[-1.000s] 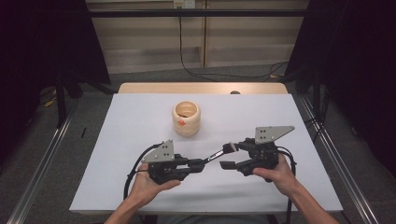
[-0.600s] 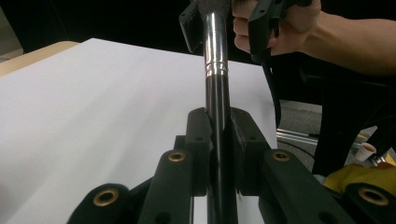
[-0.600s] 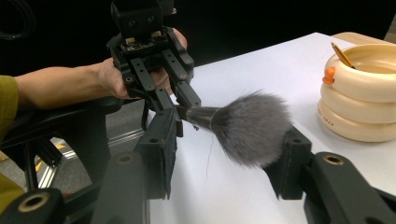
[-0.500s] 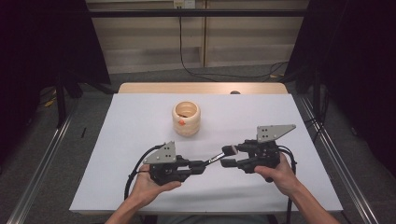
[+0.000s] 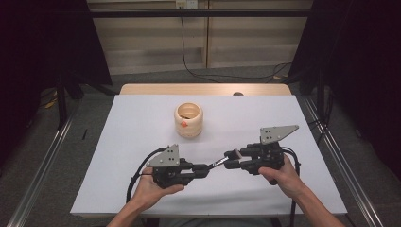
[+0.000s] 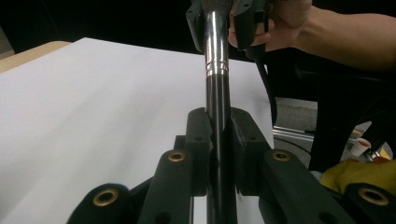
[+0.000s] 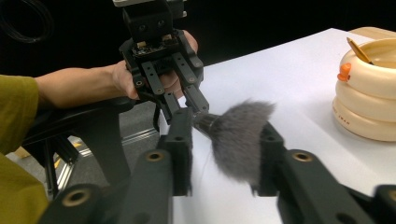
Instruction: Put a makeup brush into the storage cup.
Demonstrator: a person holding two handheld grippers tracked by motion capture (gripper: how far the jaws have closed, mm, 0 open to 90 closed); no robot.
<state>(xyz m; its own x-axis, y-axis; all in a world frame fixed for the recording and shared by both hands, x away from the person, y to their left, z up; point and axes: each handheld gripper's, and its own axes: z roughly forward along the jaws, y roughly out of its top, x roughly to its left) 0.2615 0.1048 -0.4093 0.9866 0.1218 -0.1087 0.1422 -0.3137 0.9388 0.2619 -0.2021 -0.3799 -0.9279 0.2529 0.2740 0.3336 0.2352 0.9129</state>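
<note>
Grey bristles of the makeup brush point(image 7: 240, 140) sit between our right gripper point(image 5: 231, 159) jaws, which have just been closing in. Left gripper point(image 5: 208, 168) clamps the black handle. Farther back, a cream pot point(image 5: 188, 121) on the table point(image 5: 142, 118).

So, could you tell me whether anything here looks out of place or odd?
Only one thing: the right tool has just been closing on the makeup brush's soft bristles, not its handle, which the left tool clamps. Nothing looks spilled or damaged.
</note>
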